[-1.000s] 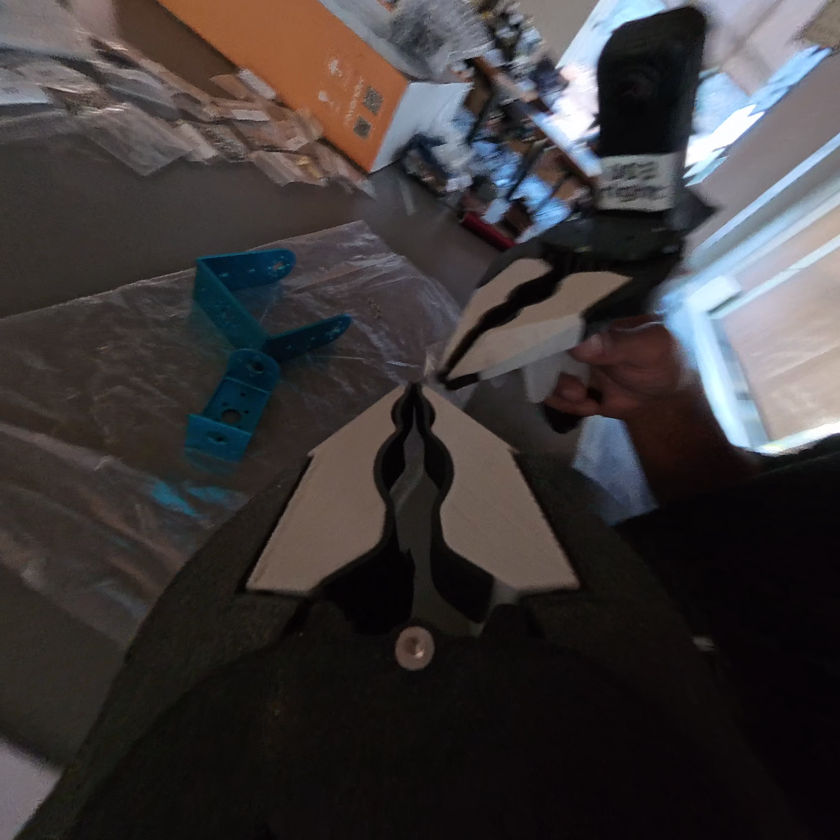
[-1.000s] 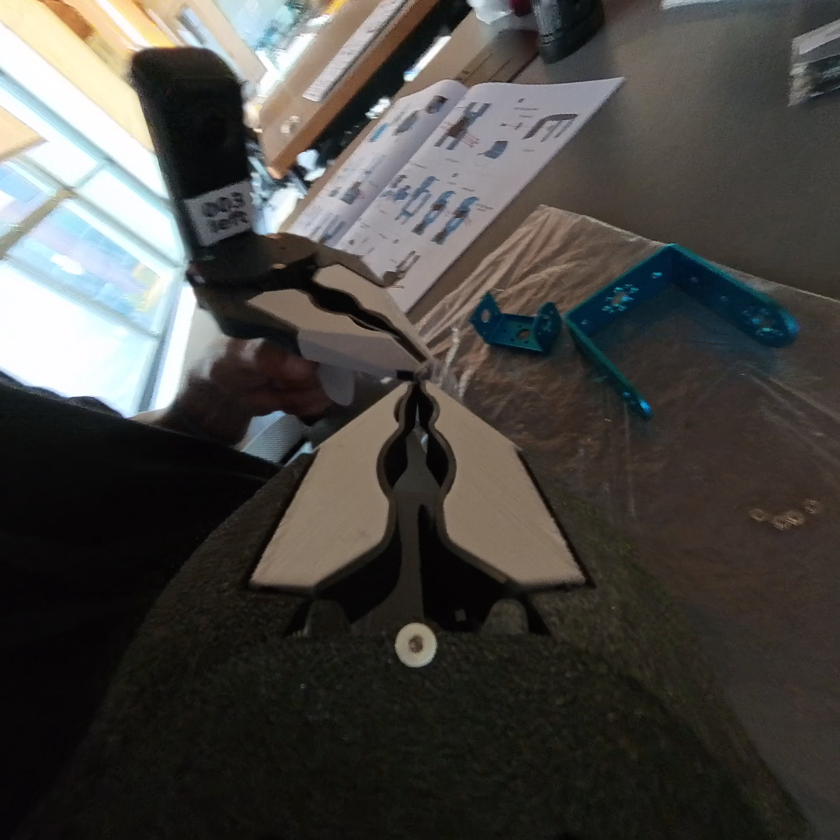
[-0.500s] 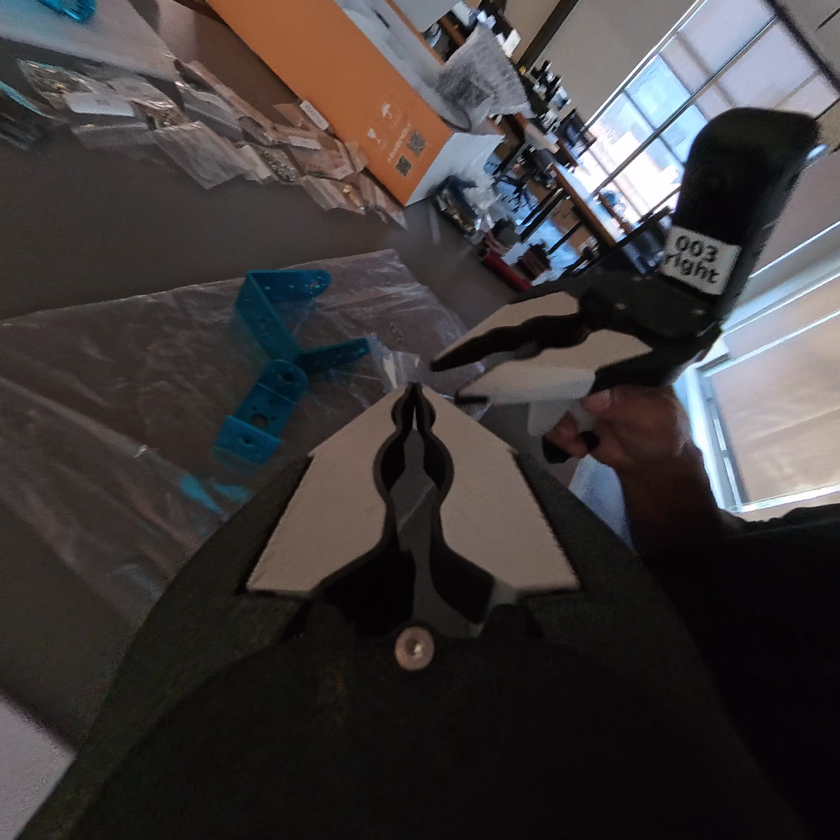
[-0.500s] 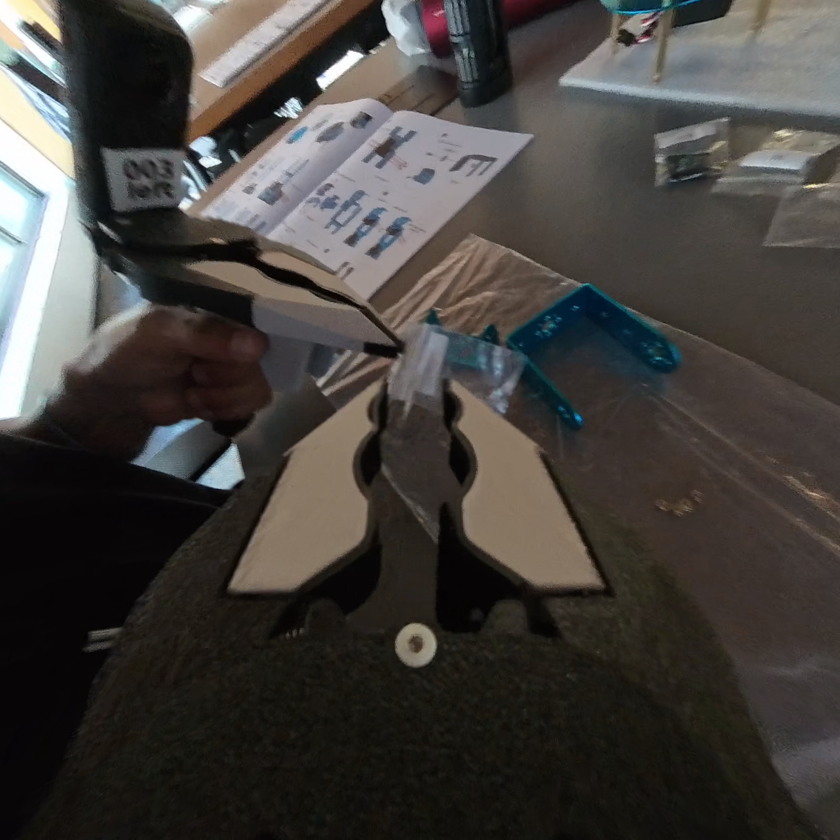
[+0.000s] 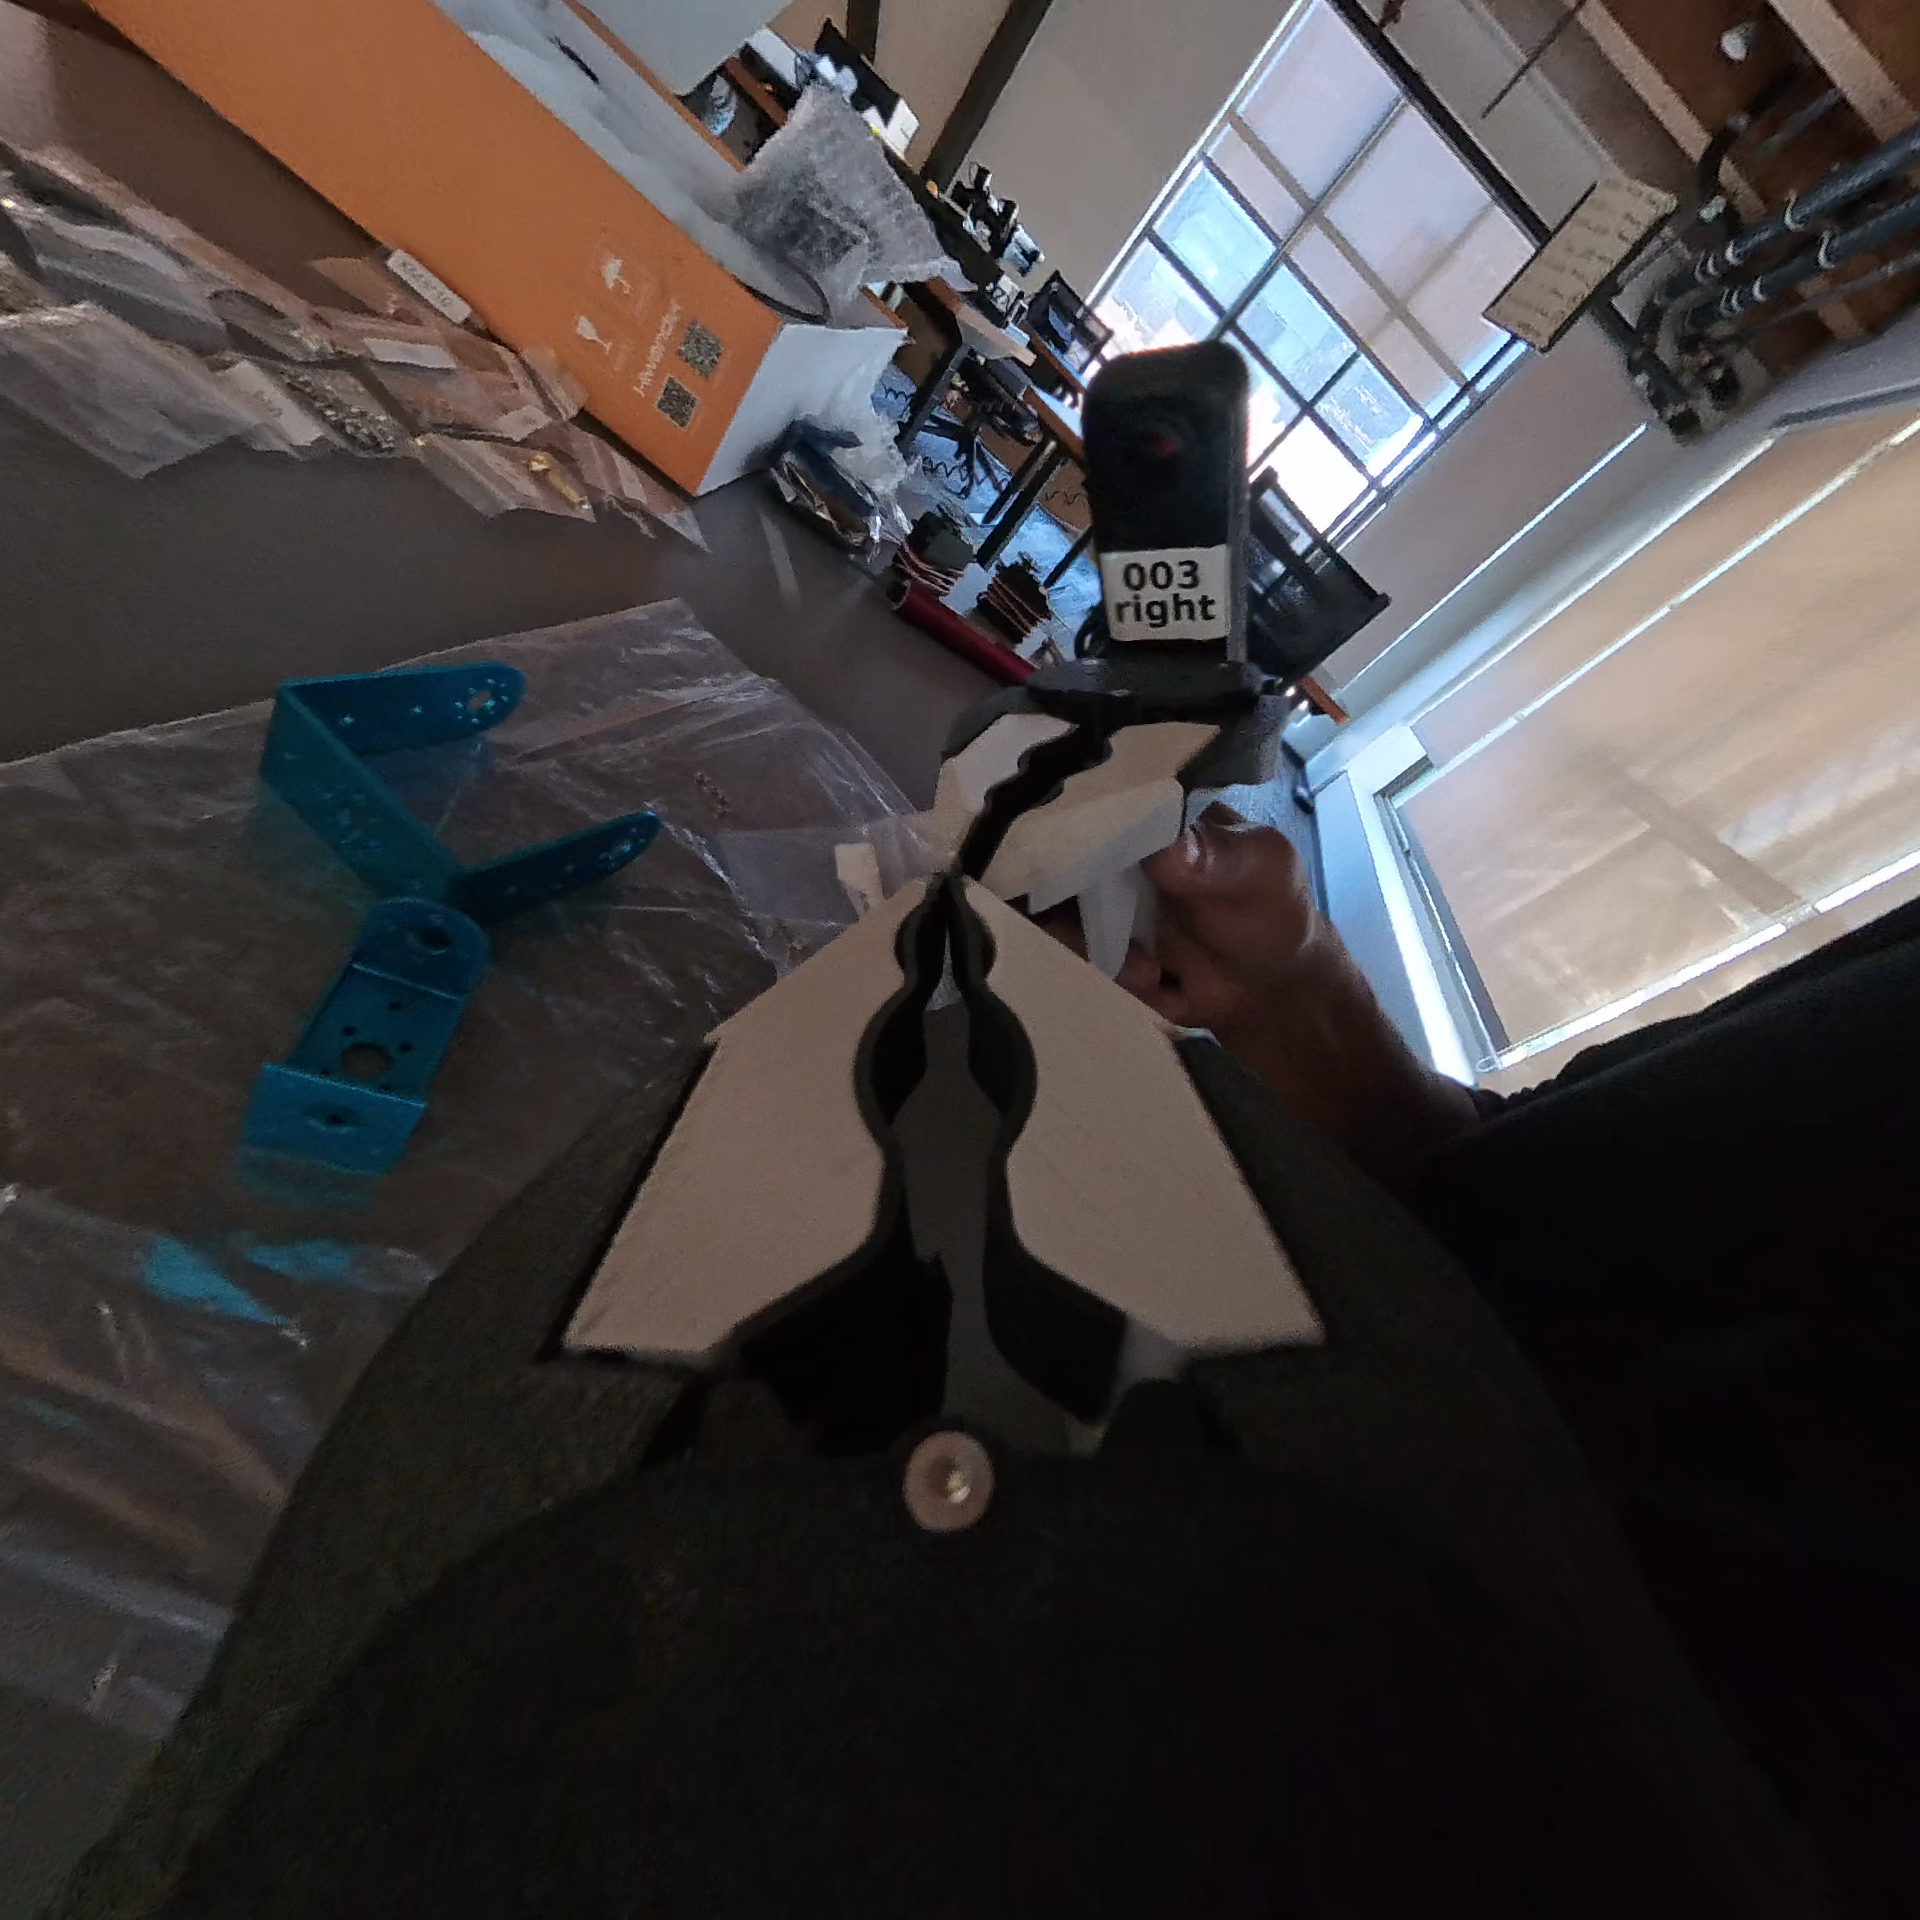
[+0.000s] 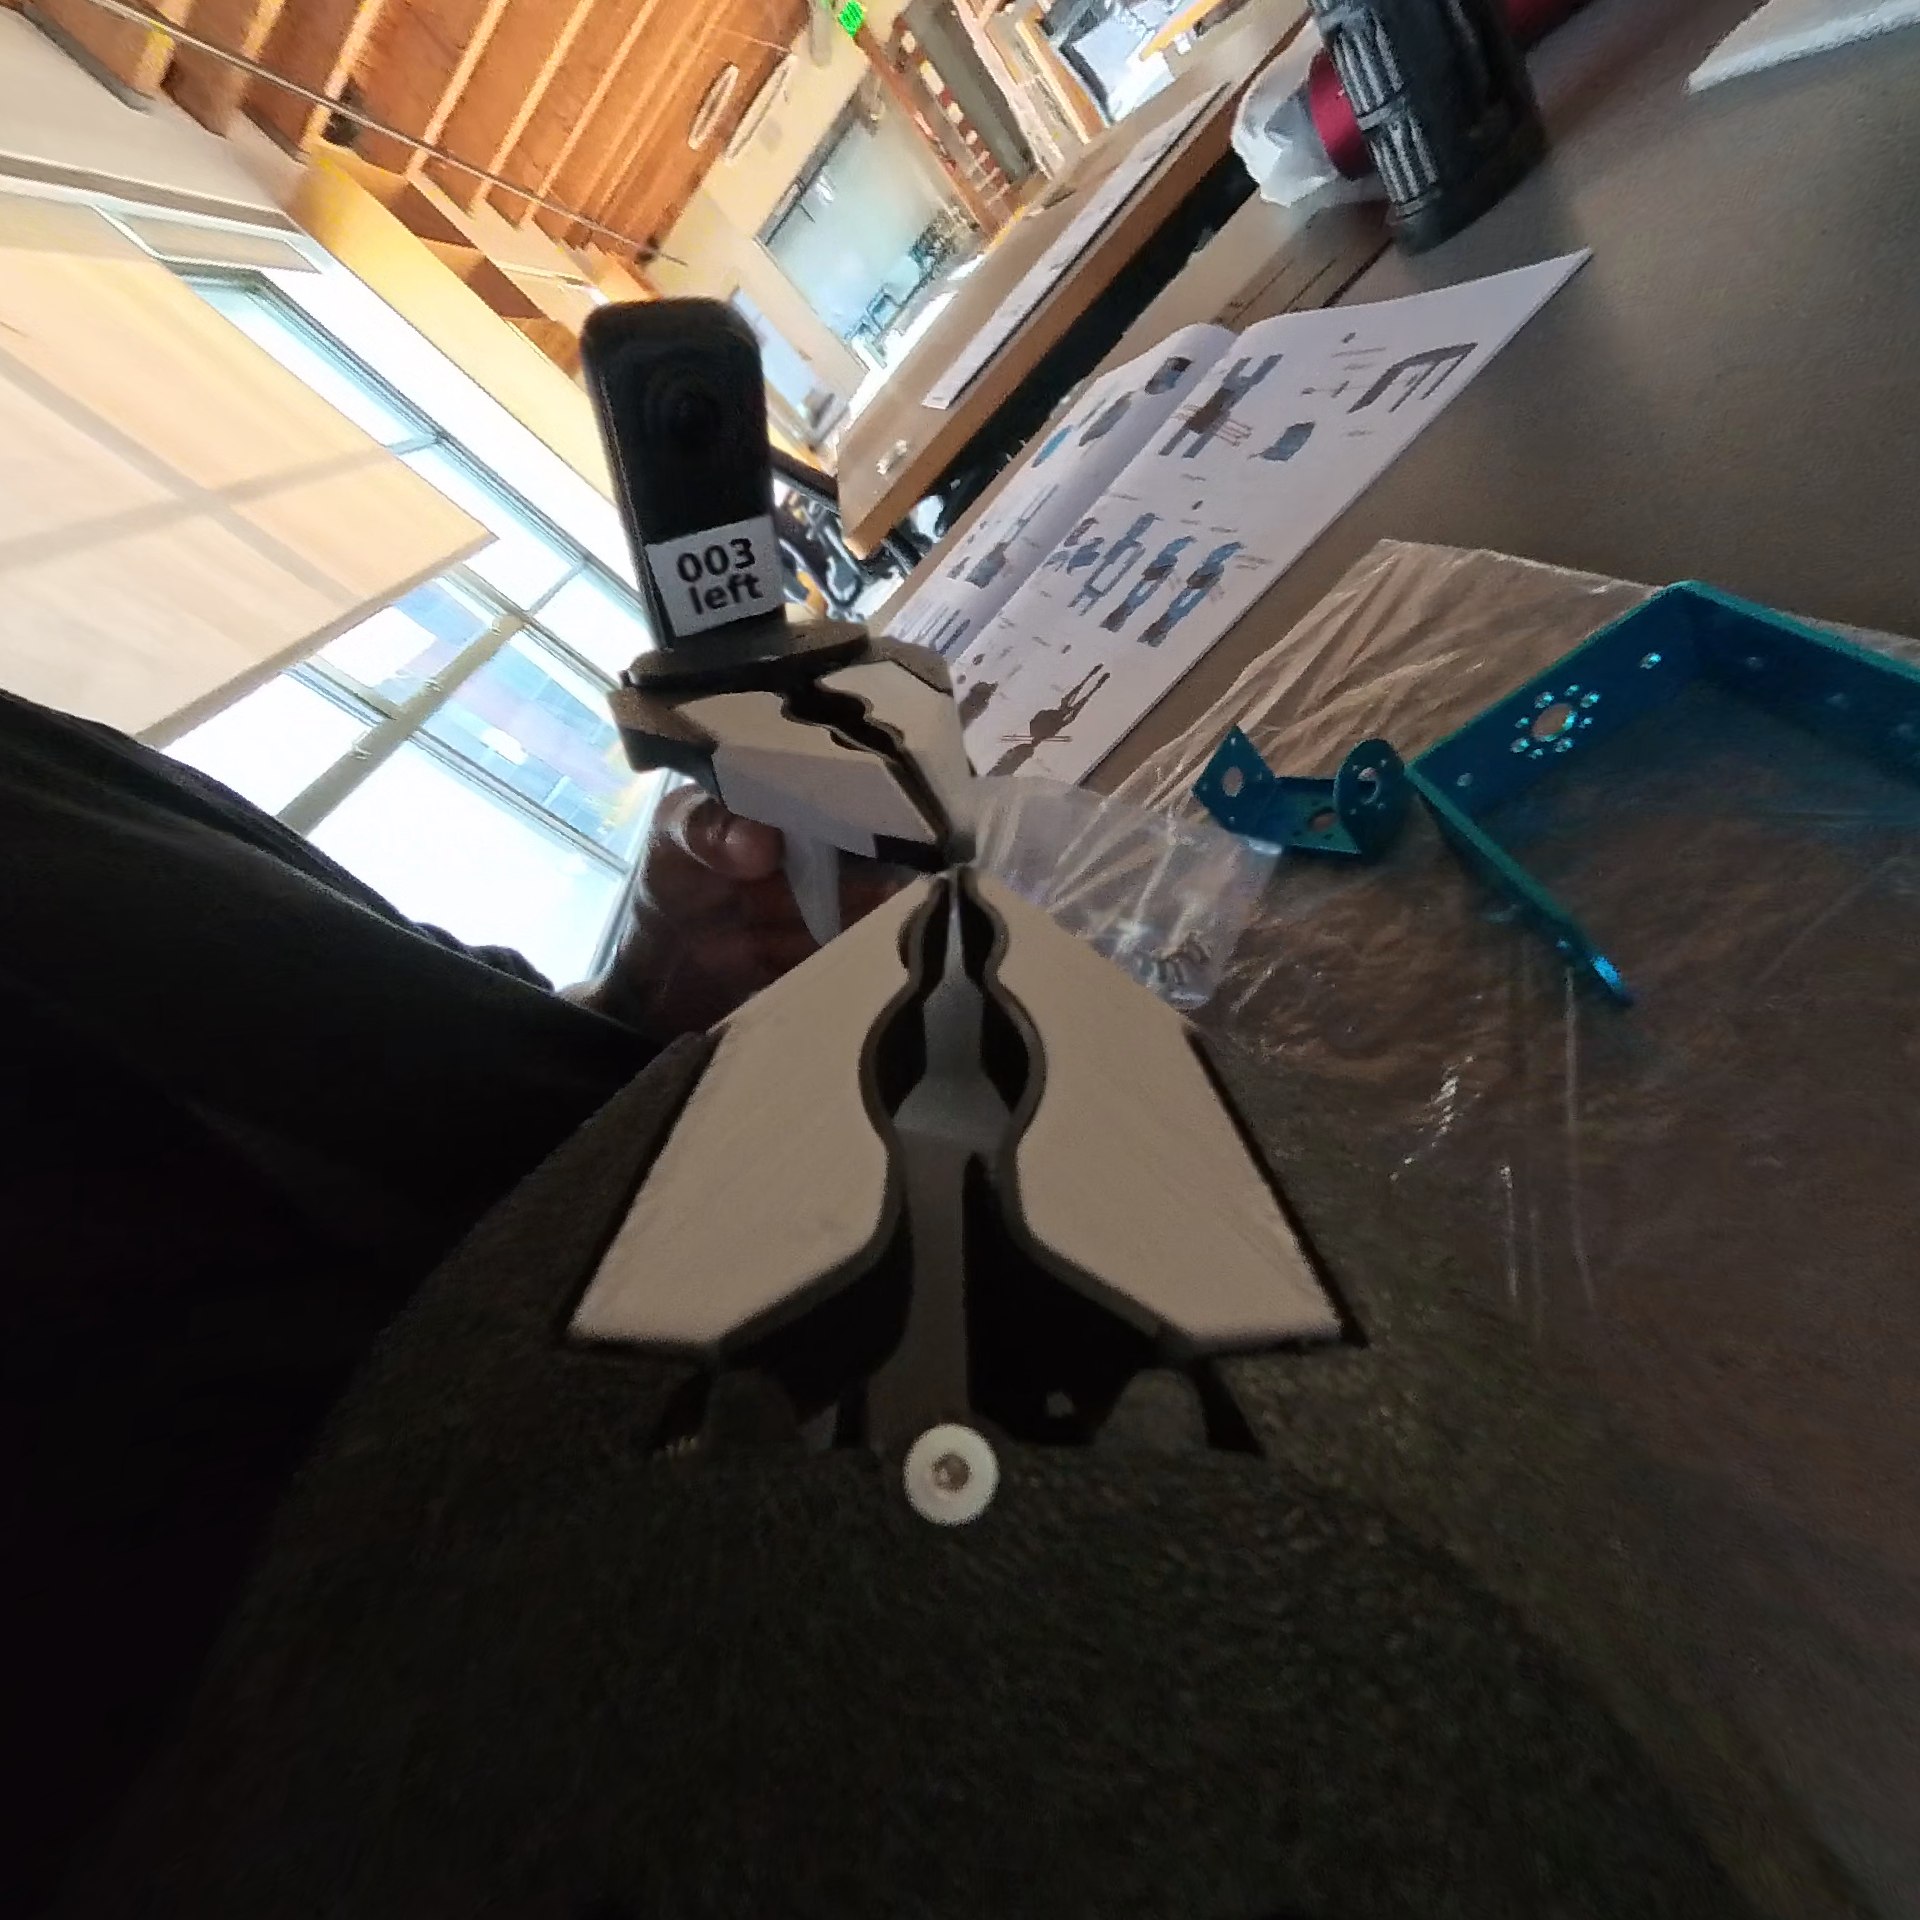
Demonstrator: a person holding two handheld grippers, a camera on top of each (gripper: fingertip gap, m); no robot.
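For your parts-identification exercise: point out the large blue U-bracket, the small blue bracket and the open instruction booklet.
large blue U-bracket (image 5: 343, 805), left wrist view, its long middle strip
small blue bracket (image 5: 364, 1049), left wrist view, its flat face
open instruction booklet (image 6: 1299, 457), right wrist view, right-hand page

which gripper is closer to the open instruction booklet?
Left. The left gripper is on the side of the open instruction booklet, which lies beyond it; the right gripper meets it tip to tip, farther back.

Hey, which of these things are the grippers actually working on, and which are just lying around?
In hand: left gripper and right gripper, both shut, tips apparently meeting on the small clear bag.

Lying about: large blue U-bracket, small blue bracket, plastic sheet, open instruction booklet, orange box, parts bags.
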